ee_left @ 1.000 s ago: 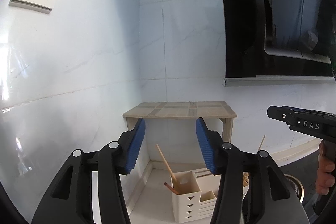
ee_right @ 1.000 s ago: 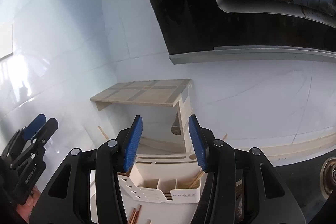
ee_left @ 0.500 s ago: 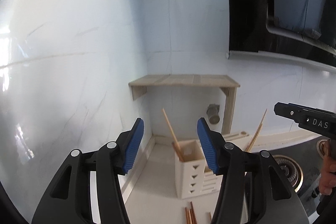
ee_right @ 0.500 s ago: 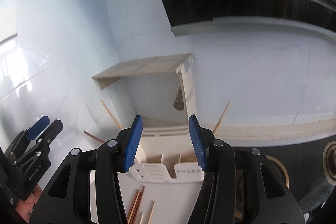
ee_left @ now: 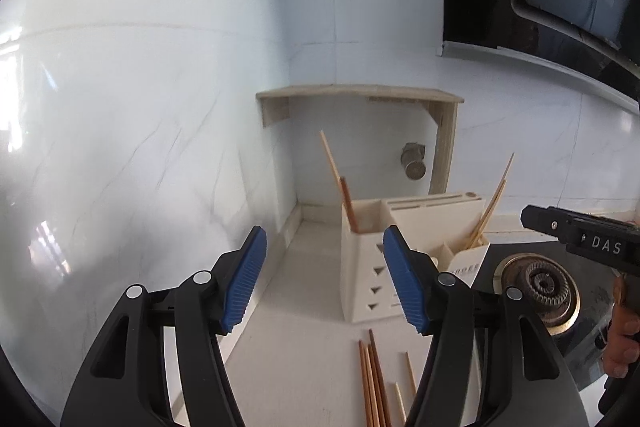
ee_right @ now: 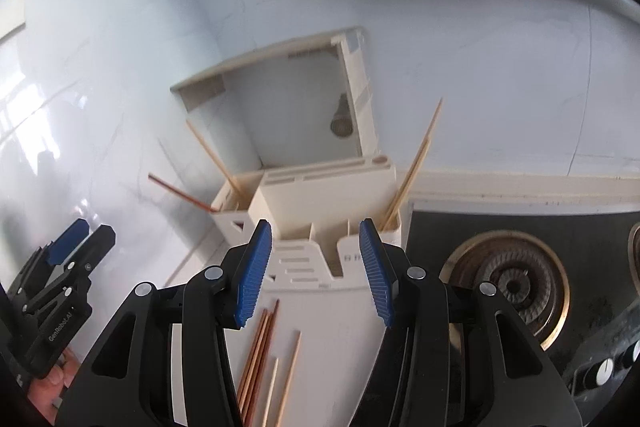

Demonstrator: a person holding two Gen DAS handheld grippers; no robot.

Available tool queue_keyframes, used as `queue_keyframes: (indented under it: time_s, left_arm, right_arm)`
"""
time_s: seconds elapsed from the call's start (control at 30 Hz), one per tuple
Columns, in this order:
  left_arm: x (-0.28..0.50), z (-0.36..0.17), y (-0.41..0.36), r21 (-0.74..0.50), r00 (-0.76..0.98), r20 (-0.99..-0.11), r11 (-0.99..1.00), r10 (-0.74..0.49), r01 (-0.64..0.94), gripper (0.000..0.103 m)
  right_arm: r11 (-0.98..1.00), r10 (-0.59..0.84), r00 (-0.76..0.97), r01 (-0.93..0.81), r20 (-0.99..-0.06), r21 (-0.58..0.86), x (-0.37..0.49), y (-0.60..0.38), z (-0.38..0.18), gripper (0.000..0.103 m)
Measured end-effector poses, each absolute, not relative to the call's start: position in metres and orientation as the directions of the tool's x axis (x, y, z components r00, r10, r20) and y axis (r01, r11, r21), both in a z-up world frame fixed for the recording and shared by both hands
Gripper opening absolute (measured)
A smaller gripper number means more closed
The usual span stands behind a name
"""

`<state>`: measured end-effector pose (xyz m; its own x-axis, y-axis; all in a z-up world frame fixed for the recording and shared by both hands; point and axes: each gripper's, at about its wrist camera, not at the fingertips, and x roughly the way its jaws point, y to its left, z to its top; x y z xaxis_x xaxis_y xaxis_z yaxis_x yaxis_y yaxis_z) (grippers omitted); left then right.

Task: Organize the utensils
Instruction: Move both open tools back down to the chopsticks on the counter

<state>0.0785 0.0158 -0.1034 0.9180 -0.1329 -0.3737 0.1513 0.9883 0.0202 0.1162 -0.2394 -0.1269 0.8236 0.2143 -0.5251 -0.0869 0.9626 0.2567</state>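
Holder [ee_left: 370, 259] is cream plastic w/ several compartments: a tall square bin at its left w/ small triangle cut-outs down the side, a slotted block behind, low open-front bins at its right. It stands on the white counter [ee_left: 304, 359] in the corner, under a small wood shelf [ee_left: 360, 93], just beside the gas burner [ee_left: 538, 285]. In the left bin two chopsticks [ee_left: 338, 183] lean toward the wall, one pale, one reddish-brown. Two pale sticks [ee_left: 494, 197] lean out of the right-hand bin. Loose chopsticks [ee_right: 258, 351] lie flat on the counter in front of the holder, a tight reddish bundle plus a few pale ones apart from it.

Left gripper [ee_left: 322, 281]: jaws wide apart, nothing between the blue pads, hovering above the counter facing the holder's left bin. Right gripper [ee_right: 316, 267]: jaws also spread, holding nothing, lined up on the holder's front bins w/ loose sticks just below.

Vs 1 s ago: both cams have tilted down. Shelf was seen from above, now from underneath. Holder sits higher and fuller in both views; loose sticks and burner show far more than before. Jaw spacing unchanged on both.
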Motion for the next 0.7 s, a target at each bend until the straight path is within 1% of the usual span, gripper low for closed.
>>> queue_keyframes:
  time_s: [0.27,0.3,0.33,0.37,0.5,0.57,0.7]
  left_arm:
    - [0.075,-0.129,0.024,0.008,0.871,-0.476,0.99,-0.119,0.14,0.066]
    - [0.076,-0.132,0.025,0.006,0.863,-0.492,0.991,-0.115,0.136,0.067]
    - [0.078,-0.138,0.026,-0.002,0.845,-0.521,0.99,-0.12,0.139,0.072]
    - [0.08,-0.141,0.026,-0.005,0.834,-0.538,0.99,-0.122,0.141,0.073]
    - [0.08,-0.153,0.027,-0.013,0.792,-0.595,0.988,-0.134,0.157,0.076]
    - [0.08,-0.159,0.024,-0.01,0.775,-0.617,0.986,-0.136,0.166,0.08]
    - [0.081,-0.171,0.023,-0.022,0.737,-0.661,0.985,-0.144,0.172,0.082]
  right_arm:
    - [0.963,0.224,0.779,-0.085,-0.585,0.256,0.115,-0.231,-0.148,0.046]
    - [0.963,0.224,0.774,-0.083,-0.593,0.255,0.115,-0.23,-0.151,0.046]
    - [0.964,0.224,0.765,-0.08,-0.604,0.255,0.115,-0.23,-0.154,0.046]
    - [0.964,0.222,0.761,-0.077,-0.61,0.254,0.114,-0.23,-0.157,0.046]
    - [0.967,0.212,0.742,-0.064,-0.637,0.247,0.113,-0.231,-0.167,0.046]
    - [0.967,0.21,0.728,-0.055,-0.653,0.249,0.113,-0.231,-0.173,0.046]
    - [0.967,0.207,0.697,-0.042,-0.687,0.249,0.111,-0.232,-0.184,0.046]
